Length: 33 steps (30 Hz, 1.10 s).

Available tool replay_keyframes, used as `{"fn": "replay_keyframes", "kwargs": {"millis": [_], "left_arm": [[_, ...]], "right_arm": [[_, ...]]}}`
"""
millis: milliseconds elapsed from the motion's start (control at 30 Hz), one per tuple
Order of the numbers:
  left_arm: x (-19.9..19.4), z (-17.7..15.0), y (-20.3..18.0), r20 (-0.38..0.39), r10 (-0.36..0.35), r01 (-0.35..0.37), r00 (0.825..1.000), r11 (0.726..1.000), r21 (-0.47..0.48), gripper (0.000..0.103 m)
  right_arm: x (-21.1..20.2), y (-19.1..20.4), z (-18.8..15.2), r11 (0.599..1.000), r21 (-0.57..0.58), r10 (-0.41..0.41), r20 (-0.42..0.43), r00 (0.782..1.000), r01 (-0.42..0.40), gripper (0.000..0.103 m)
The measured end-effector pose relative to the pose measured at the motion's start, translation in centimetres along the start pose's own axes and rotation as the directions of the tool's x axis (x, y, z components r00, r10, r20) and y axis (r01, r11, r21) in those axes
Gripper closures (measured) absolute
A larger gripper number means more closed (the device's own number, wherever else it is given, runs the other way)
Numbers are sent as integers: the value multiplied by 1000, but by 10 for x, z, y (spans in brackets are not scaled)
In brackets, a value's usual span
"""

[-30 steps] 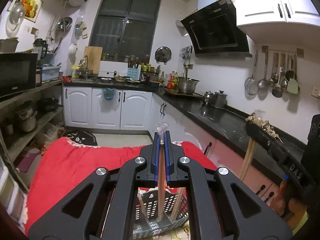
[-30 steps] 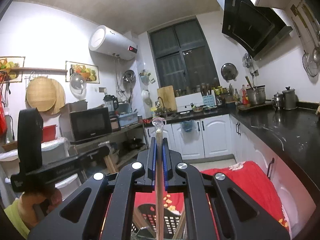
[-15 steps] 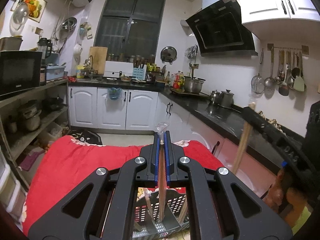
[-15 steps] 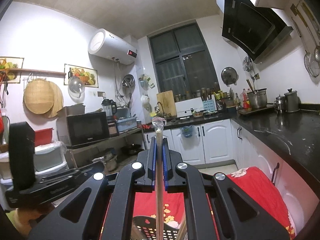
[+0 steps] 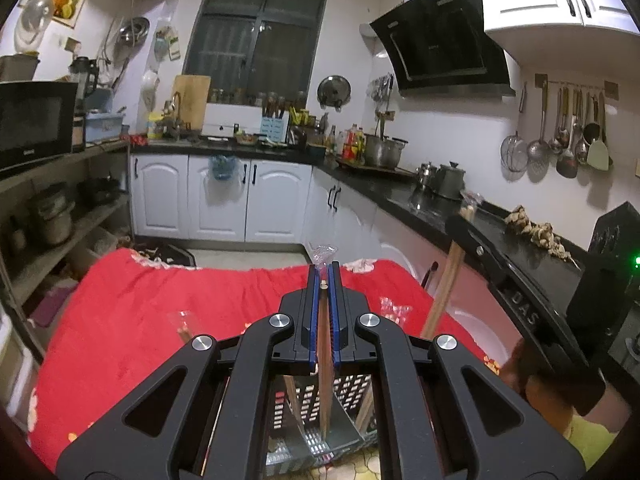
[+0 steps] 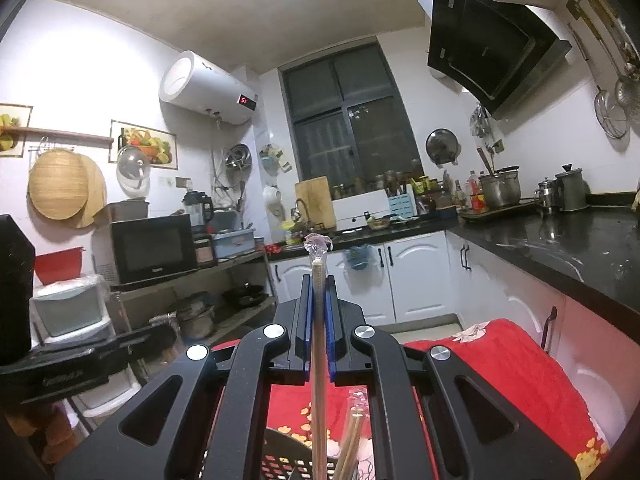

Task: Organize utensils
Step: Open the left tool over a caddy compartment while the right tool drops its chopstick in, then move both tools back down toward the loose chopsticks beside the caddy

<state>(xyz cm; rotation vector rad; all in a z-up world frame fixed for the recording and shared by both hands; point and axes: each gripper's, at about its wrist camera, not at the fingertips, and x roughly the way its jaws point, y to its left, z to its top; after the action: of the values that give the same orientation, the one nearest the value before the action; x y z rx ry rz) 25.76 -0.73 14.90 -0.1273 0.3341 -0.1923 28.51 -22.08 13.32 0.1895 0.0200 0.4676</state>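
You are holding a wrapped chopstick pair in each gripper, both upright over the black basket (image 5: 320,408) that is sitting on the red cloth (image 5: 160,300). The left gripper (image 5: 324,312) is clenching its pair (image 5: 323,360) between the blue pads, with the lower end reaching down into the basket's middle compartment and the plastic wrap poking out above the jaws. The right gripper (image 6: 318,320) is likewise clamping its pair (image 6: 318,360), whose lower end is dropping toward the basket rim (image 6: 288,460); whether the tip is already inside is hidden at the frame's edge. More wrapped chopsticks (image 6: 352,440) are already standing in the basket just beside yours. The risk, as I judge it, is that the slippery wrap lets a pair slide or twist in the jaws, so that on letting go it tips against the divider or lands in the wrong compartment. With both grippers crowding the same basket, you are also risking a knock against the standing chopsticks, or nudging the light basket across the soft cloth.
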Motion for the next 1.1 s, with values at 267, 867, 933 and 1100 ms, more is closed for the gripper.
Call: {"fn": "replay_keyframes", "kwargs": {"millis": [267, 867, 933, 1100], "left_arm": [[5, -17, 8, -28, -24, 24, 999, 999, -24, 67], [-54, -32, 11, 30, 8, -7, 1000, 1000, -31, 11], [-62, -34, 12, 30, 11, -10, 999, 999, -36, 10], [-70, -42, 17, 22, 23, -22, 999, 998, -57, 10]], "right_arm": [[1, -3, -23, 999, 21, -29, -81, 996, 31, 77], [-68, -9, -27, 996, 13, -82, -256, 963, 88, 25], [-73, -5, -30, 996, 2, -83, -273, 958, 87, 25], [-84, -1, -37, 997, 3, -76, -309, 948, 81, 22]]}}
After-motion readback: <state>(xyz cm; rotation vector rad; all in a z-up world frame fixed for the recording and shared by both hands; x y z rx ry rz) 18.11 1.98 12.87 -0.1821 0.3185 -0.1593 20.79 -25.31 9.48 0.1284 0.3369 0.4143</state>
